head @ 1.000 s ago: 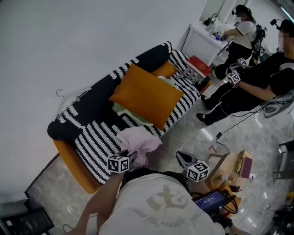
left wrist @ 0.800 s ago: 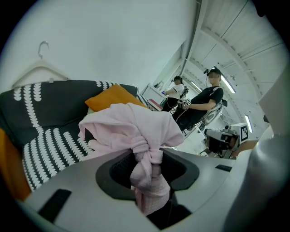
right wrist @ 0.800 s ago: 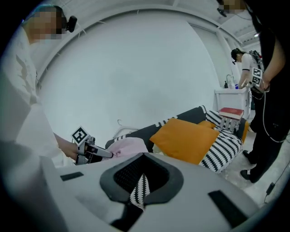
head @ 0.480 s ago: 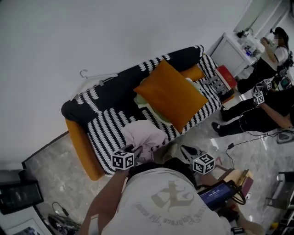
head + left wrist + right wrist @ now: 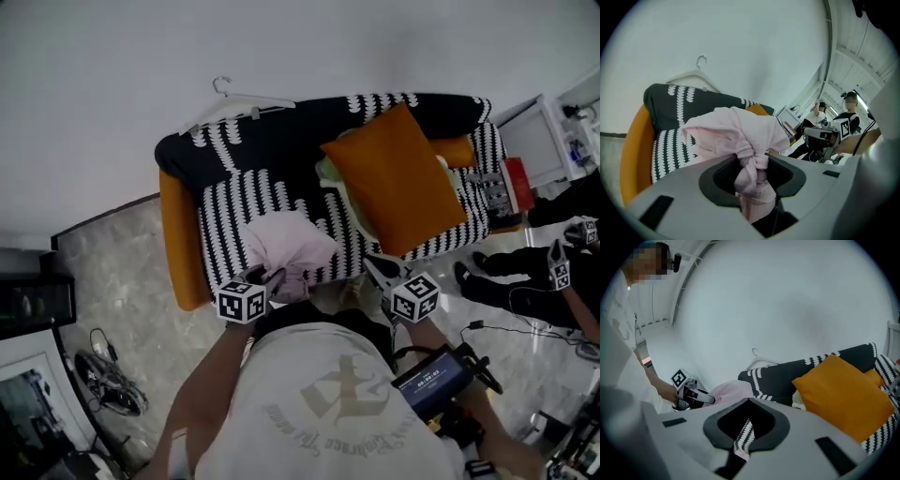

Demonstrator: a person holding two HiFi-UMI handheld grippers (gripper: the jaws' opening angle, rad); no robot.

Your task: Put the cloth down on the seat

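My left gripper (image 5: 272, 277) is clamped on the pale pink knotted cloth (image 5: 286, 242): in the left gripper view the knot sits right between the jaws and the rest of the bundle bunches out beyond them. The cloth is above the left half of the seat of the black-and-white striped sofa with orange ends (image 5: 225, 197). I can't tell whether it rests on the seat or hangs just over it. A second ago the bundle was at the sofa's front edge; now it is further in over the seat. My right gripper (image 5: 373, 265) has its jaws drawn almost together with nothing in them, and only a thin sliver of the sofa's striped cover shows through the slit. It was out over the floor in front of the sofa before; now its tip is at the sofa's front edge, below the big orange square cushion (image 5: 398, 178) on the sofa's right half. The sofa ran diagonally in the head view earlier and now runs across the top. The white wire hanger (image 5: 239, 101) is behind the sofa's backrest.
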